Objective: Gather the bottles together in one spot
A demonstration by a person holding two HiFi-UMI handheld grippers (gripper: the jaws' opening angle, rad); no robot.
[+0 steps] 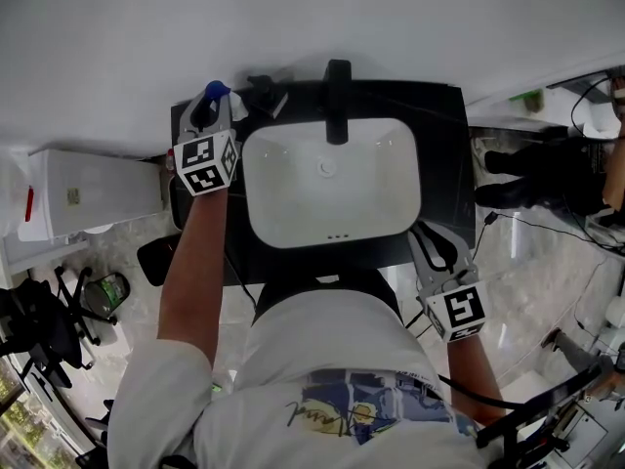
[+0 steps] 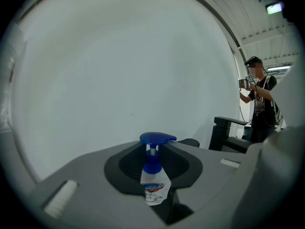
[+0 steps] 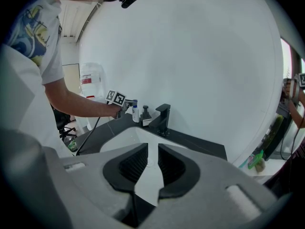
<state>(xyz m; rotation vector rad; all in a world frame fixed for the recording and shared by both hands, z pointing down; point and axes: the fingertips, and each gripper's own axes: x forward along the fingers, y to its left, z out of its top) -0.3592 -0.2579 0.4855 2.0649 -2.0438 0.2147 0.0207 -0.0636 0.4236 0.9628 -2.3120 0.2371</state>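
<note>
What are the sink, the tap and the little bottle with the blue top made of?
The sink is probably glazed ceramic: it looks white, smooth and a bit glossy. The tap is likely metal with a matte black coat, since it shows no shine. The bottle looks like plastic, with a whitish body, a printed label and a glossy blue pump top.

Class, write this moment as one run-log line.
left gripper: shut on blue-pump bottle | right gripper: open, empty | dark bottle: beside faucet
</note>
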